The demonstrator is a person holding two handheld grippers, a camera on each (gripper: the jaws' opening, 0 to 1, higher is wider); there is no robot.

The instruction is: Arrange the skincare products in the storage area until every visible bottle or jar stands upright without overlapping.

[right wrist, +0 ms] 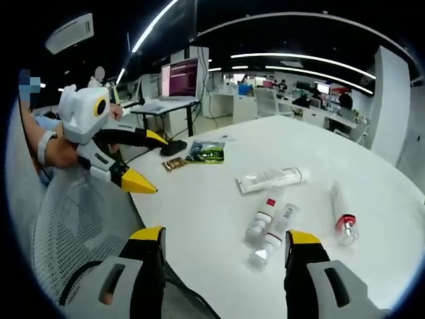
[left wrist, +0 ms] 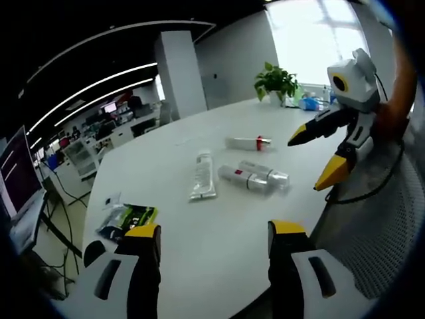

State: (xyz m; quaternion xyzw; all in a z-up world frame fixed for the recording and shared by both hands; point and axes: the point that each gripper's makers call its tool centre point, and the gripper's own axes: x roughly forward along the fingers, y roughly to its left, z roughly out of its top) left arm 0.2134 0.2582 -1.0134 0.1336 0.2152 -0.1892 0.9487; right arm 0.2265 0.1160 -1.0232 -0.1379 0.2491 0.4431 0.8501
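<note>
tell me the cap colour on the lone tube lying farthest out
Red, on the lone tube; clearest in the right gripper view.

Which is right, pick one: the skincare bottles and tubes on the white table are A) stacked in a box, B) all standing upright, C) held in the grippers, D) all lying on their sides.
D: the tube, two bottles and the red-capped tube all lie flat on the table.

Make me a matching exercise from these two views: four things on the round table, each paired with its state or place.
1. white squeeze tube
2. pair of clear bottles
3. slim red-capped bottle
4. green packet

a. lying side by side, touching
b. by the table edge near the left gripper
c. lying flat, between packet and bottles
d. lying alone, apart from the others

Pairs: 1-c, 2-a, 3-d, 4-b
</note>
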